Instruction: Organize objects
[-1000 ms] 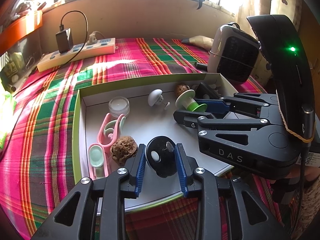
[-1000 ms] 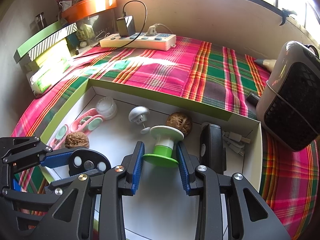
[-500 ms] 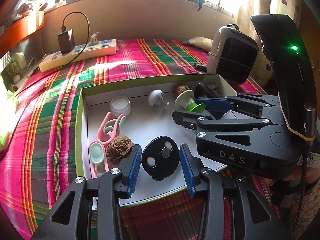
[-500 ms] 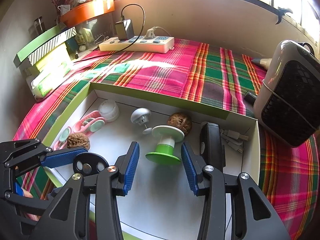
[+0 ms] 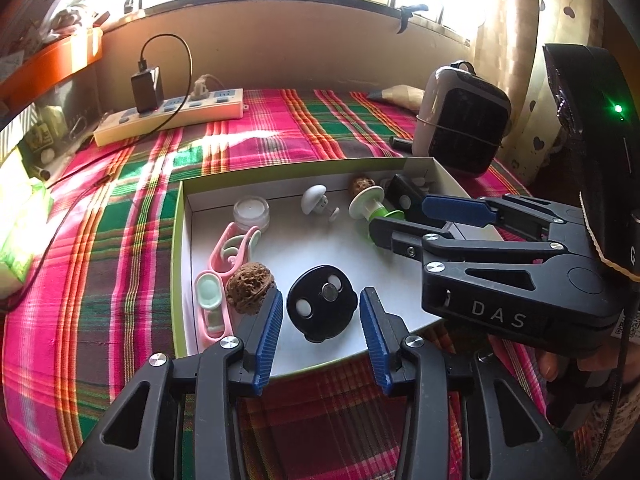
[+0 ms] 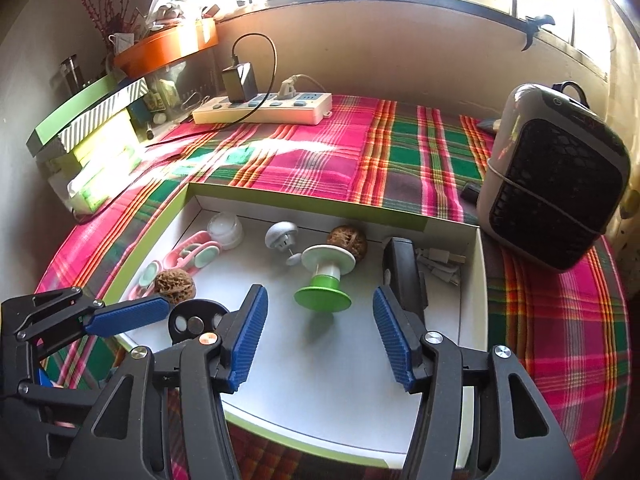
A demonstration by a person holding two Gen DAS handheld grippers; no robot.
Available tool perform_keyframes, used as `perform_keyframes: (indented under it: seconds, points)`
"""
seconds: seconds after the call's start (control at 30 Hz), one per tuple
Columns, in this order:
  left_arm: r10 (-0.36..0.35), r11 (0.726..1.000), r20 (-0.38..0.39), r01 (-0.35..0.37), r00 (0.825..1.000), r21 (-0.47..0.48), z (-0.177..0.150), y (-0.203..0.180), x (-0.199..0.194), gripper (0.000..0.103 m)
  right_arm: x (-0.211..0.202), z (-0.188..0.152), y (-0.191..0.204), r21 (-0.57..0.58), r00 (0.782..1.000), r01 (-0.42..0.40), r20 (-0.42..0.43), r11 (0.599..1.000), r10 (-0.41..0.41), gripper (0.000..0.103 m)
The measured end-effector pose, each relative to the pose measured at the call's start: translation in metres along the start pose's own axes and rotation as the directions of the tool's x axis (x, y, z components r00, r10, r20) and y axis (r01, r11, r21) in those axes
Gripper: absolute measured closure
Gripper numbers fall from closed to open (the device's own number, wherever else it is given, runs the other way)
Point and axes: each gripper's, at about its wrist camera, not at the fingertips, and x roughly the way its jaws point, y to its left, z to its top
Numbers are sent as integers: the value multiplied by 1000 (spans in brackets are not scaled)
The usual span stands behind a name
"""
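While both grippers hang over the near edge of the box (image 5: 182, 240), each has just let go of a thing. The left gripper (image 5: 320, 320) has just been opening its jaws, and the black disc (image 5: 322, 304) lies flat between them, touching neither pad. The disc is round and dark, with two white dots and a silver button on top. It sits near the near edge, just beside the walnut (image 5: 250, 286) at the left pad.

The right gripper (image 6: 318, 338) has just been opening too. The spool (image 6: 326, 276) stands just ahead of its pads, not touched. It has a white top and a green foot and leans a little. It is near the middle of the box.

Each thing lies straight ahead of its own gripper, so I think both are now put down.
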Motion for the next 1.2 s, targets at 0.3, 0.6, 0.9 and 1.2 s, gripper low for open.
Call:
perform_keyframes:
  seconds: [0.3, 0.6, 0.9, 1.2]
  points:
    - [40, 999, 32, -40, 999, -7, -9, -3, -20, 65, -29, -15, 0, 41, 998, 45, 42, 998, -47, 47]
    - [55, 998, 59, -55, 997, -6, -23, -9, -43, 65, -53, -34, 8, 64, 995, 62, 72, 996, -67, 47]
    - [75, 997, 53, -74, 996, -22, -47, -12, -58, 65, -76, -62, 24, 62, 993, 91, 68, 994, -95, 47]
    - [93, 995, -6, -93, 996, -26, -81, -14, -57, 64, -73, -99, 32, 80, 994, 109, 6, 991, -110, 47]
